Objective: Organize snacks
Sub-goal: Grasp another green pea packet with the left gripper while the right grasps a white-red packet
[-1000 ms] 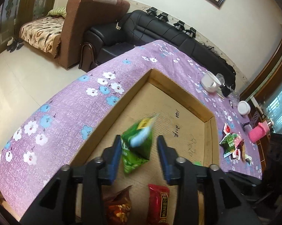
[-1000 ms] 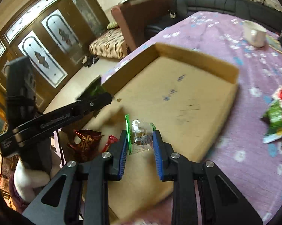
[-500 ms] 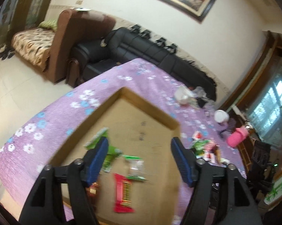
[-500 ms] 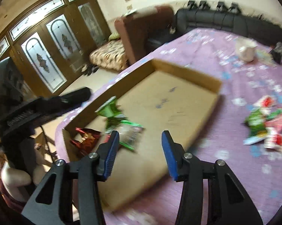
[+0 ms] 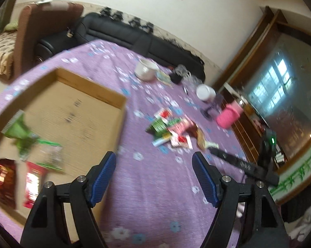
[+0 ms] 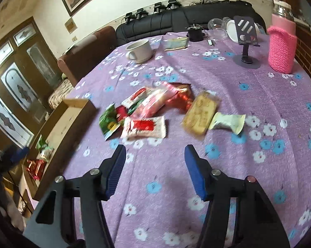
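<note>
A pile of snack packets lies on the purple flowered tablecloth, also in the left wrist view. It includes a white-and-red packet, a yellow biscuit pack and a pale green packet. A shallow cardboard box holds a green packet, a clear packet and red packets; the box also shows in the right wrist view. My left gripper is open and empty above the cloth beside the box. My right gripper is open and empty just short of the pile.
A white mug, a pink knitted bottle cover, a phone stand, a black cup and clear containers stand at the table's far side. Sofas and a wall lie beyond. The right gripper's arm shows in the left wrist view.
Both grippers let go of their packets into the box, opened wide, and swung right from the box toward the snack pile.
</note>
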Demonstrator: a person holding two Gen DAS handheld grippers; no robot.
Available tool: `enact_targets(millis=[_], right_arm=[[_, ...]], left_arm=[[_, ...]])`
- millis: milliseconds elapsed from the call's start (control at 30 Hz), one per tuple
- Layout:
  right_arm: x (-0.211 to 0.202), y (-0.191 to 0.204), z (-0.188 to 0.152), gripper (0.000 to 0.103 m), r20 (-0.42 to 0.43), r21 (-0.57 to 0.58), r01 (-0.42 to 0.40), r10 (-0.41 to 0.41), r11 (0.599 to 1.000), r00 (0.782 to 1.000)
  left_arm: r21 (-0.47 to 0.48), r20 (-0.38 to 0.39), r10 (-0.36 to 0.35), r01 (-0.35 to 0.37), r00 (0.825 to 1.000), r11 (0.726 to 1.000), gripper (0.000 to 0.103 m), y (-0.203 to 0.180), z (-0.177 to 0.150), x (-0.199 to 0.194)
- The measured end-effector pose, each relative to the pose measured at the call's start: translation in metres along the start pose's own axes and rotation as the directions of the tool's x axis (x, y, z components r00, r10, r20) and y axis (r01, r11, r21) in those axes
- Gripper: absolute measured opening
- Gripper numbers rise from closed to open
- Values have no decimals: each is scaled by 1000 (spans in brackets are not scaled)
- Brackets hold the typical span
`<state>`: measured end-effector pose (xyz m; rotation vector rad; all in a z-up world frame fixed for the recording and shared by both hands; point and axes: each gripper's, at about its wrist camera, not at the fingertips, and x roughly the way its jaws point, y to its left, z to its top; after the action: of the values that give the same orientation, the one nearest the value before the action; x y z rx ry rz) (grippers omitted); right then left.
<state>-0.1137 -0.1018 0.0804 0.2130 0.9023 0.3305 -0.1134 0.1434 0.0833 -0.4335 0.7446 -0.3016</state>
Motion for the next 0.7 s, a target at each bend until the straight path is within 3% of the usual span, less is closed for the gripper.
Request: enact_targets(millis=[100,333,367,400,467,533,600,667,700], right_arm=[[19,15,10,61,-19,-53,-9,8,999,1000],[76,41,33,61,-34,-117,63,-67,991,997],[84,43,32,59,-57,-132,71,-79,989,995],[89,44,30,44,-78,-139,71,-82,988,994],[84,45,25,39,-78,-160,71,-84,985,993],[70,40,17,28,-119,-147,27,-45,989,992],[61,31,8,28,-183,-123,-3,-20,992,983],[52,20,-8,28,-280,-103,-50,19,993,960],[45,15,-11,28,-277,-91,-61,34,994,960]], left_arm=[[29,-27,0,1,1000,1000,76,-12,-6,6],[34,-12,40,-39,999,999,76,-16,-3,1],[31,-12,42,-42,999,999,76,-15,-2,1],[31,-12,43,-43,999,999,76,-14,-1,1],[35,-10,46,-45,999,998,76,-14,0,1],[38,-11,44,-44,999,998,76,-13,1,4],[34,-18,41,-41,999,999,76,-12,3,9],[31,-29,36,-36,999,999,76,-12,2,16],[31,-34,35,-34,999,999,76,-11,1,19]])
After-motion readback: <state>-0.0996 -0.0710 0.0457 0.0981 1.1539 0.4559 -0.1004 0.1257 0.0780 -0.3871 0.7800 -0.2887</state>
